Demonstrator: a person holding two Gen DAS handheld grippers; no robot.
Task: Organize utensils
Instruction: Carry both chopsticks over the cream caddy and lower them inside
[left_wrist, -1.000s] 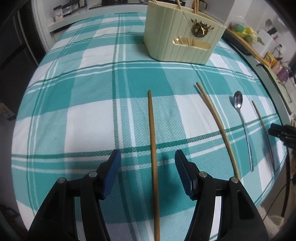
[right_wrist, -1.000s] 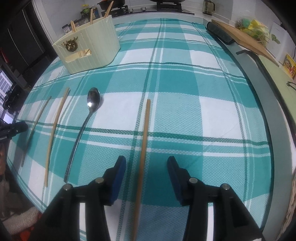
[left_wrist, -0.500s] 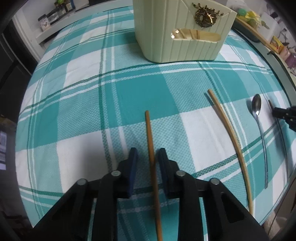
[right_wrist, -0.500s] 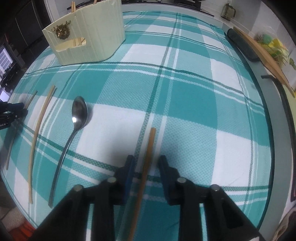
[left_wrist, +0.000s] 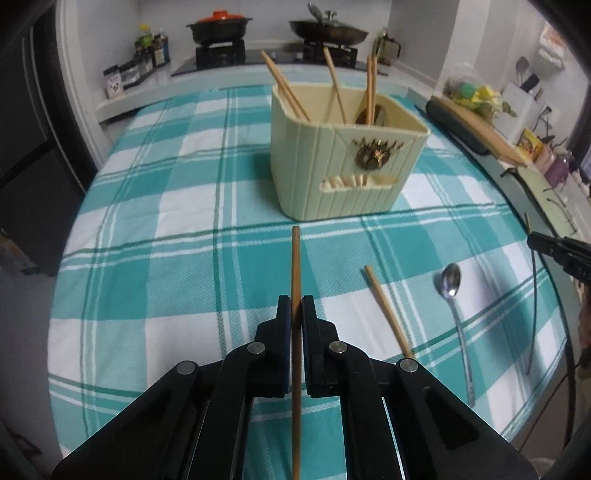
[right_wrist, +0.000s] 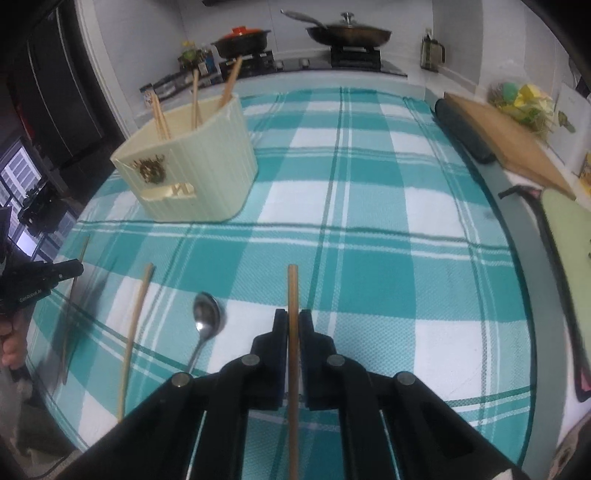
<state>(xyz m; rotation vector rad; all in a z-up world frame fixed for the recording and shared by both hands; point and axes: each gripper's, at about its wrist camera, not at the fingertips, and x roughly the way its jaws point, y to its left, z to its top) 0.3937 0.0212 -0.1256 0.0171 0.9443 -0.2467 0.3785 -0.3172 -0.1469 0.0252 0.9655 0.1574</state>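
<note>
Your left hand-held gripper (left_wrist: 295, 306) is squeezed tight on a brown chopstick (left_wrist: 295, 258), and the stick's tip points at the cream utensil holder (left_wrist: 343, 162) that stands on the table (left_wrist: 177, 229) with the teal checked cloth. Your right hand-held gripper (right_wrist: 293, 321) is squeezed tight on another brown chopstick (right_wrist: 292, 288), with the holder off to its left. Between your two grippers, a pale chopstick (left_wrist: 388, 310), a metal spoon (left_wrist: 456, 306) and a thin dark stick (left_wrist: 533, 288) lie flat on the cloth, and more chopsticks and a spoon stand inside the holder.
</note>
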